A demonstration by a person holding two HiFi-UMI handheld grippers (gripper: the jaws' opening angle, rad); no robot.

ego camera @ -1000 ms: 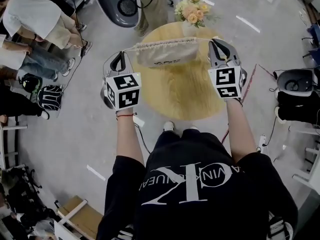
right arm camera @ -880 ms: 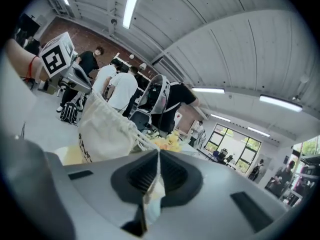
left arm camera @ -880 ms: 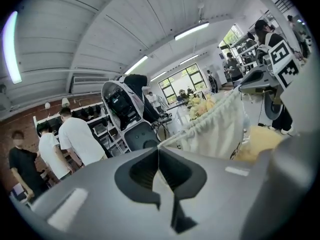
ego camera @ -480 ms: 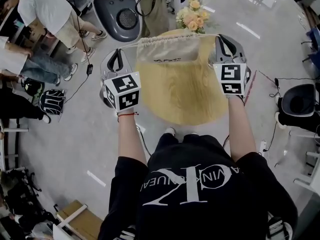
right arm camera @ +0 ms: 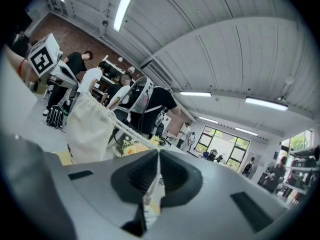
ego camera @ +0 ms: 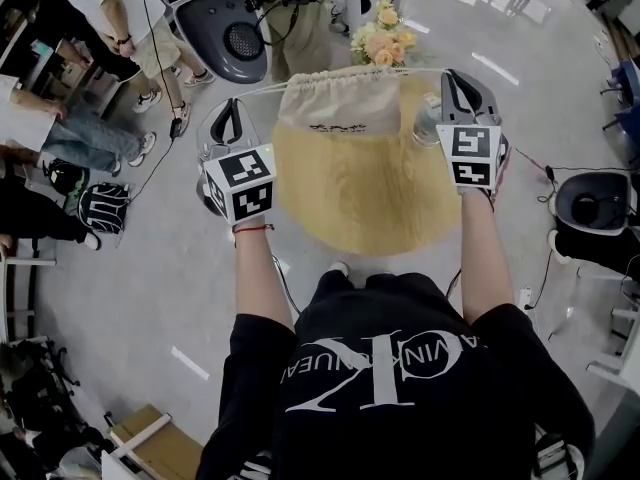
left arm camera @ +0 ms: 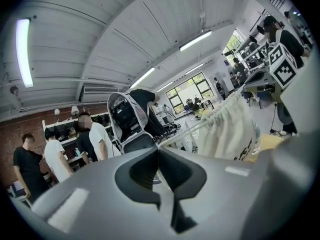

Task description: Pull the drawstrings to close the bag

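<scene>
grey lab floor with people standing at 9 to 11 o'clock, and a round wooden table dead ahead of you at 12.

left gripper sits at your 10 o'clock. its own view shows the left gripper with its jaws pressed together, pinching the drawstring. that cord runs taut toward 2 o'clock, up to the bag.

bag hangs off the table between your two tools, at 12 o'clock, with its mouth up and gathered into puckers along the cord. flowers stand just behind it.

right gripper sits at your 1 o'clock. its own view shows the right gripper clamped tight on the other drawstring, which leads off to 10 o'clock and the bag.

key geometry: the cord's long axis runs 9-to-3, so the bag lies at 3 o'clock from the left jaws and 9 o'clock from the right. neither hand is clearly nearer. my read is the mouth is mostly cinched, so any further pull goes straight outward along that line.

writing: the bag has a black print, too small to read. your shirt shows a big "ck" mark, inverted from the head view.
</scene>
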